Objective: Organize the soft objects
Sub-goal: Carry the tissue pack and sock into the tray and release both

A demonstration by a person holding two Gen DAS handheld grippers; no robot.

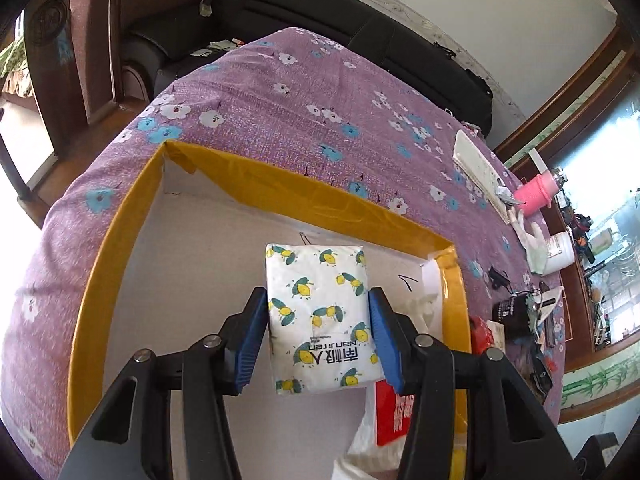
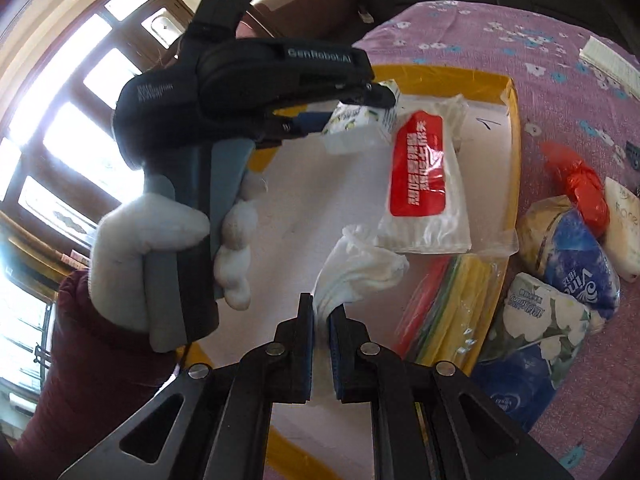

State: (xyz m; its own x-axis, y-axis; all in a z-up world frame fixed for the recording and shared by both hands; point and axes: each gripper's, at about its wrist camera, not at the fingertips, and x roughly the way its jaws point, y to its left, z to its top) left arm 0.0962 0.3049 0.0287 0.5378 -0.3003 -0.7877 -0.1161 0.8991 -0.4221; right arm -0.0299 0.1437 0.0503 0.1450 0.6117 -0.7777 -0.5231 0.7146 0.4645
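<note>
The left gripper point(image 1: 318, 332) clamps a tissue pack point(image 1: 320, 316) over the box point(image 1: 120, 216) on the bed point(image 1: 280, 120). The right gripper point(image 2: 321, 316), fingers closed, pinches a white cloth point(image 2: 360, 268) above the box's near end.

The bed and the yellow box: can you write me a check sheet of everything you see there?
Surface: purple flowered bedspread, with an open yellow-rimmed box on it.
Job's things: lemon-print tissue pack in the left claw over the box; white cloth pinched in the right claw; red-labelled wipes pack lying in the box.
Clutter: tissue rolls and a red bag beside the box; pink cup, white jar.
Claws: both shut on their loads.
Cables: black cord on the bedspread.
Surroundings: black sofa, windows.
</note>
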